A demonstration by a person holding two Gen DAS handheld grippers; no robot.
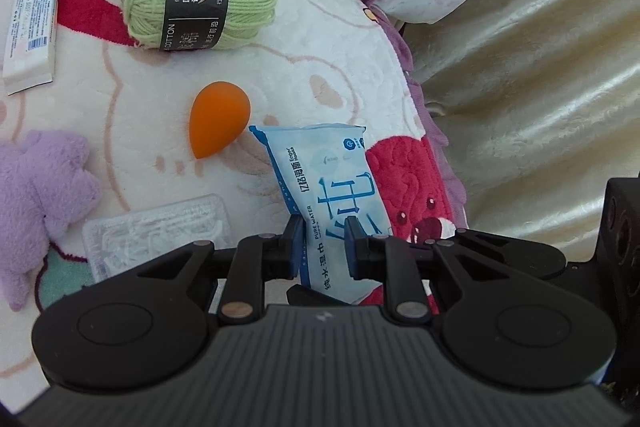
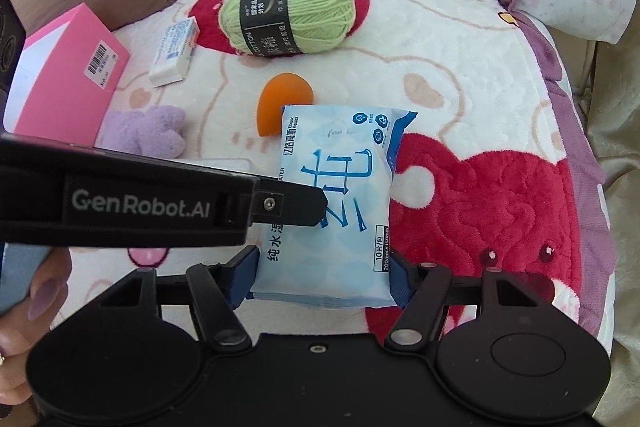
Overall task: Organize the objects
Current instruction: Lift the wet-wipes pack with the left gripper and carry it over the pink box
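Both grippers on the wipes pack [image 2: 332, 195], lifted above the blanket [image 2: 460, 67].
Left gripper [image 1: 323, 239] is pinched thin on the pack's left edge; right gripper [image 2: 322, 275] clamps its near end across the width. Long axis runs away from the right jaws toward the orange sponge [image 2: 280, 99], just beyond the pack's far end.

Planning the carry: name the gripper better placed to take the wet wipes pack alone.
Right, probably. The right gripper spans the wet wipes pack across its full width at the near end, while the left gripper only pinches a narrow fold from the side.
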